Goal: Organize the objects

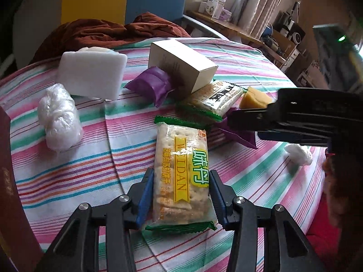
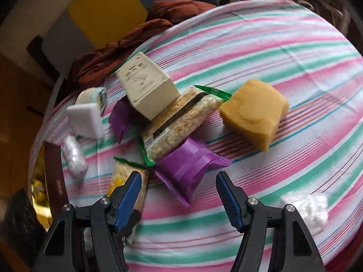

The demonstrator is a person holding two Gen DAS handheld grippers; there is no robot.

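Note:
My left gripper (image 1: 181, 181) has its blue pads (image 1: 146, 195) on both sides of a green-and-yellow cracker pack (image 1: 181, 170) lying on the striped cloth; they look closed on it. The same pack shows in the right wrist view (image 2: 120, 176), partly behind a finger. My right gripper (image 2: 179, 185) is open and empty, just above a purple packet (image 2: 188, 170); it also shows in the left wrist view (image 1: 229, 119). Behind lie a second cracker pack (image 2: 179, 122), a cream box (image 2: 147, 86), another purple packet (image 1: 152, 83) and a yellow sponge block (image 2: 254, 111).
A white block (image 1: 90, 74) and a clear plastic bundle (image 1: 59, 117) lie at the left. Crumpled white plastic (image 2: 306, 206) lies at the right. A dark red box (image 2: 55, 176) stands at the left edge. Brown fabric (image 1: 102, 31) lies behind the striped tablecloth (image 2: 272, 56).

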